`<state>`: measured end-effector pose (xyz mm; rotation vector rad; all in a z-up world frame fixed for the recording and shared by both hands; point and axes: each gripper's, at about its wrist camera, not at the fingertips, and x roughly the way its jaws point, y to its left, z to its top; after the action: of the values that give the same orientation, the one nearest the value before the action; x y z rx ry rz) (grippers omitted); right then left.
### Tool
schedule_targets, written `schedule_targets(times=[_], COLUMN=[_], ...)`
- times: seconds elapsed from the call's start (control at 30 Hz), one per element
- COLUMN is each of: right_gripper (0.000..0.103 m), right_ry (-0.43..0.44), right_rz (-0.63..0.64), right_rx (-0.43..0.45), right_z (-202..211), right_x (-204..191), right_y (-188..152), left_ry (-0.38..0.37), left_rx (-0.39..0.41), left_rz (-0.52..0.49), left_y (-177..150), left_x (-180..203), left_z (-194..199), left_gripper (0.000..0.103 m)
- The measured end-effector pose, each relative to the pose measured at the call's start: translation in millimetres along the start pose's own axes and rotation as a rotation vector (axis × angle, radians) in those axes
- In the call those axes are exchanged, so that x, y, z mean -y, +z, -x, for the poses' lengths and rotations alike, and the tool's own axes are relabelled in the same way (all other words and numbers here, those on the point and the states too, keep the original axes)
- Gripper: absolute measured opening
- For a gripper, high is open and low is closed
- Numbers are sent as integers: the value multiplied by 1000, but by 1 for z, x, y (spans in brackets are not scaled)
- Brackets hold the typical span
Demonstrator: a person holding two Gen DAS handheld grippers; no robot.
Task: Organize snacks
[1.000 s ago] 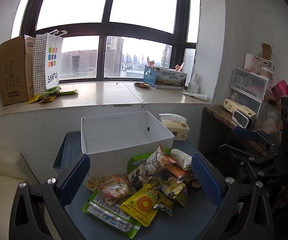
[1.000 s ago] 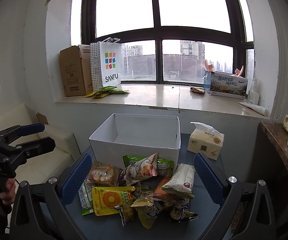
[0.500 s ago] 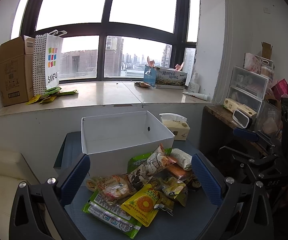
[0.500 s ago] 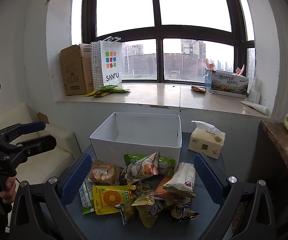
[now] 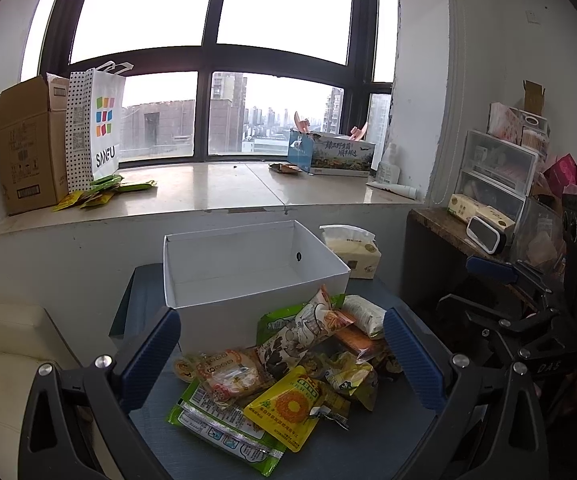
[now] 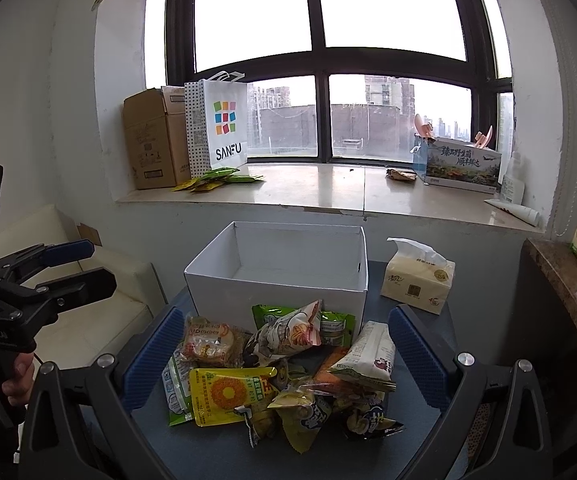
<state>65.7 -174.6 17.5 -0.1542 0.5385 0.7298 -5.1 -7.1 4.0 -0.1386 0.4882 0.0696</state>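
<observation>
A pile of snack packets (image 5: 288,380) lies on a dark table (image 5: 348,456) in front of an empty white box (image 5: 248,276); the pile (image 6: 280,372) and box (image 6: 284,264) also show in the right wrist view. A yellow packet (image 5: 286,406) with a sunflower print lies at the front. My left gripper (image 5: 280,352) is open and empty, held above and short of the pile. My right gripper (image 6: 284,350) is open and empty, likewise short of the pile. Each gripper shows at the edge of the other's view.
A tissue pack (image 6: 418,284) stands right of the box. A windowsill (image 5: 228,188) behind holds a cardboard box (image 5: 28,148), a SANFU bag (image 5: 96,128) and a printed box (image 5: 336,154). A cream sofa (image 6: 88,292) is left, a shelf with drawers (image 5: 496,172) right.
Both grippers have crept slightly towards the pile. Both stay open and empty; the snacks have not moved.
</observation>
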Motion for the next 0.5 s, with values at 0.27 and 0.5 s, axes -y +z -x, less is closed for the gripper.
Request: schedule_targets(times=[0.27, 0.5], right_gripper=[103, 103], right_ry=[-12, -51], right_rz=[-10, -59], right_rx=[-22, -114], right_z=[-4, -30], right_x=[3, 21], right_y=[-3, -7], left_ry=[3, 9], left_rx=[1, 18], left_rz=[-5, -26], left_y=[0, -2], left_x=[1, 4], left_z=[0, 1], left_gripper=[103, 103])
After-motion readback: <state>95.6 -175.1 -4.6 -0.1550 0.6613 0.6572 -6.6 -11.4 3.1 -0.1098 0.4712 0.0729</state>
